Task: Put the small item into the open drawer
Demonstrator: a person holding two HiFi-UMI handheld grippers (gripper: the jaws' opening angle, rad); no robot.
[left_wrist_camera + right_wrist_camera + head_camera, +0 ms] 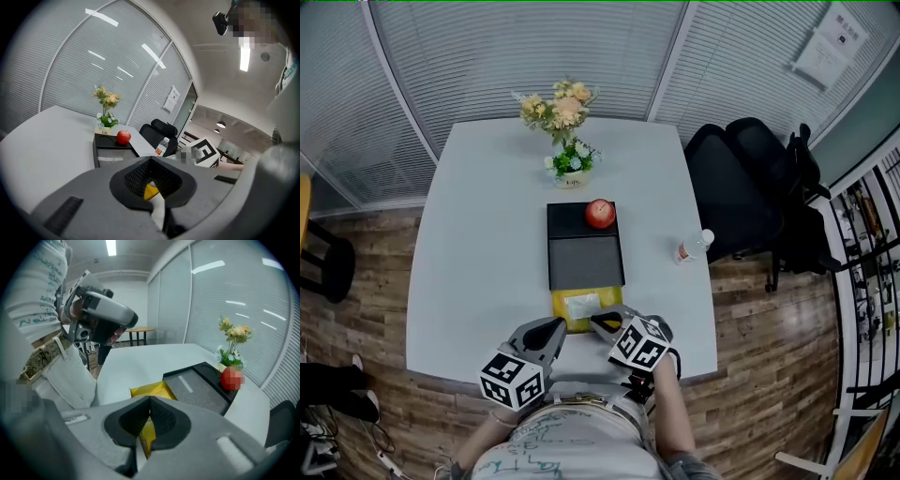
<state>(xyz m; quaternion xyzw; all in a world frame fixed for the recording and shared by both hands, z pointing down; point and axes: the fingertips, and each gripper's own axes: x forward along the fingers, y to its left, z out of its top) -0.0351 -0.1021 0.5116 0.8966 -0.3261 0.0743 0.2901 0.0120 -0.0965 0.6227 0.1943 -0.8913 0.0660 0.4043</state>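
Right gripper (600, 322) jaws pressed together over open yellow drawer (562, 316); left gripper (560, 324) closed too, alongside.

Bare table (478, 244) surface is noted left of the black drawer unit (586, 262) at frame centre. The narrower strip on its right is bounded by a bottle (695, 246) and, off the table, a chair (741, 192). The unit's upper end is blocked by an apple (600, 213) and flowers (567, 131); the open drawer (555, 309) is left uncovered from above.
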